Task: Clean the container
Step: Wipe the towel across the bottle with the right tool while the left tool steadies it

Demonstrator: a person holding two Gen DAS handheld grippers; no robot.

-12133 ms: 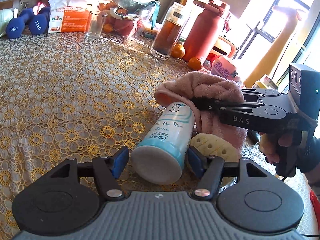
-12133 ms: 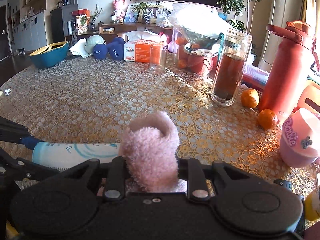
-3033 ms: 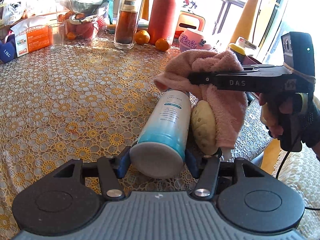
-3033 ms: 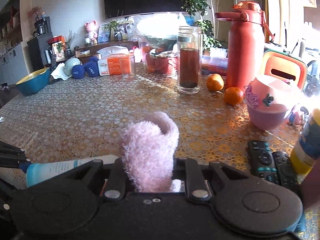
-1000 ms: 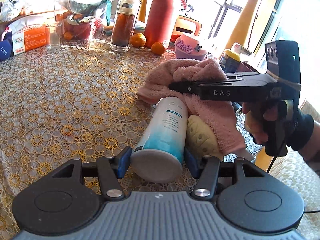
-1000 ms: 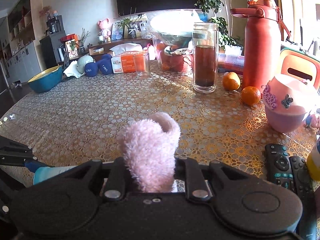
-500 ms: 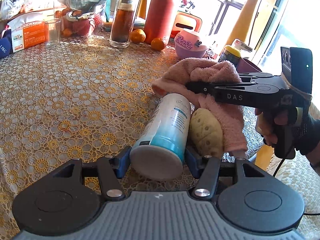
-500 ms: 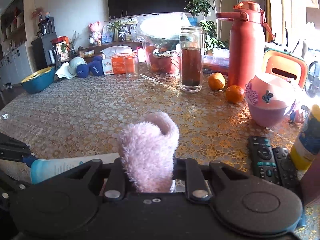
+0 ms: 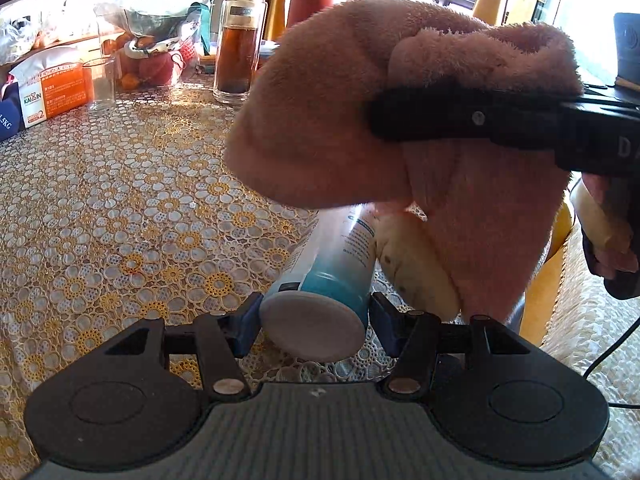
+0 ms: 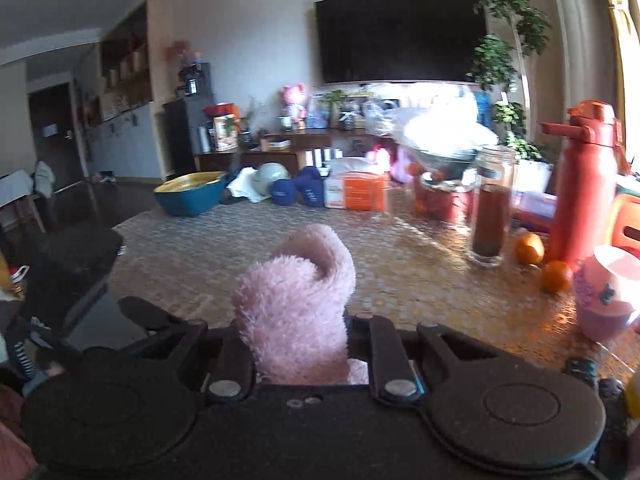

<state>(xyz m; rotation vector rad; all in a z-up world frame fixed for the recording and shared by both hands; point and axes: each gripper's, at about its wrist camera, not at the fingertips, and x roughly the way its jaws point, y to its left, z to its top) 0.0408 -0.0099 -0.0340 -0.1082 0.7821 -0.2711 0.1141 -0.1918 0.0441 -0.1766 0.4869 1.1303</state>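
Note:
My left gripper (image 9: 314,322) is shut on the base of a white and teal bottle (image 9: 334,268), which points away from me over the table edge. A pink towel (image 9: 360,120) fills the upper middle of the left wrist view and covers the bottle's far end. My right gripper (image 9: 384,116) comes in from the right, shut on that towel, with a hand (image 9: 608,248) on its handle. In the right wrist view the pink towel (image 10: 296,312) stands up between the fingers of the right gripper (image 10: 298,356); the bottle is hidden there.
A yellow sponge-like piece (image 9: 416,268) lies right of the bottle. The floral tablecloth (image 9: 120,200) carries a jar of dark liquid (image 9: 238,44), a drinking glass (image 9: 100,84), an orange box (image 9: 52,92), a red flask (image 10: 584,176), oranges (image 10: 530,248), a pink cup (image 10: 608,292) and a teal basin (image 10: 188,194).
The right gripper and towel have swung up and much closer to the left camera, now over the bottle's far end. The right wrist view tilted upward and blurred.

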